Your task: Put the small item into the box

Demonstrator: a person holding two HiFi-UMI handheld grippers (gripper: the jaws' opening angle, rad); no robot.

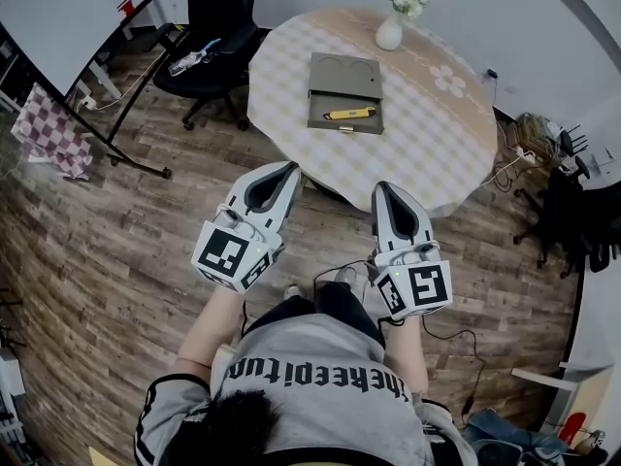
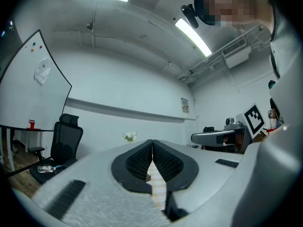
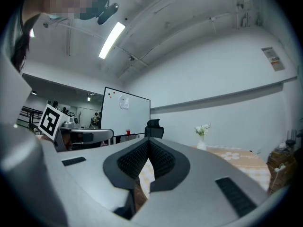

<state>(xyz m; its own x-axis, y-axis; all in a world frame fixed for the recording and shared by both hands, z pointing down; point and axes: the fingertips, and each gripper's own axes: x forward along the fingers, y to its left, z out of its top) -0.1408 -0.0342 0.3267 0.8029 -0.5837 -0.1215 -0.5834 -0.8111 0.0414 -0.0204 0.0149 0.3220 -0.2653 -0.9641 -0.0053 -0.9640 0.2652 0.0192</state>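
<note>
Readable text: not much. The square black-and-white marker cubes on both tongs carry patterns, no letters. The lettering across the back of my shirt (image 1: 320, 377) shows upside down in the head view; I can't read it reliably. The small notice on the far wall (image 2: 184, 105) in the left gripper view is too small to read.

Left tongs (image 1: 287, 170): jaws fully together, ribbed pads meeting at the tips, nothing between them, touching nothing. They are held over the wood floor (image 1: 126, 250), short of the surface edge.

Right tongs (image 1: 384, 191): same, jaws closed tip to tip, empty, in the air just short of the surface rim. They sit at 3 o'clock from the left tongs, the two well apart.

The round surface (image 1: 446, 144) with its checked cloth is at 12 o'clock from both tongs. The flat olive box (image 1: 346, 71) lies open near the middle of it. The small item (image 1: 349, 114), yellow with a dark end, lies across the box's near half, the 6 o'clock side. The far half shows two round recesses.

White vase with flowers (image 1: 390, 29) stands at 1 o'clock from the box, apart from it. A black office chair (image 1: 209, 51) is at 9 o'clock from the surface, with the whiteboard (image 1: 68, 13) beyond it at 9 o'clock.
</note>
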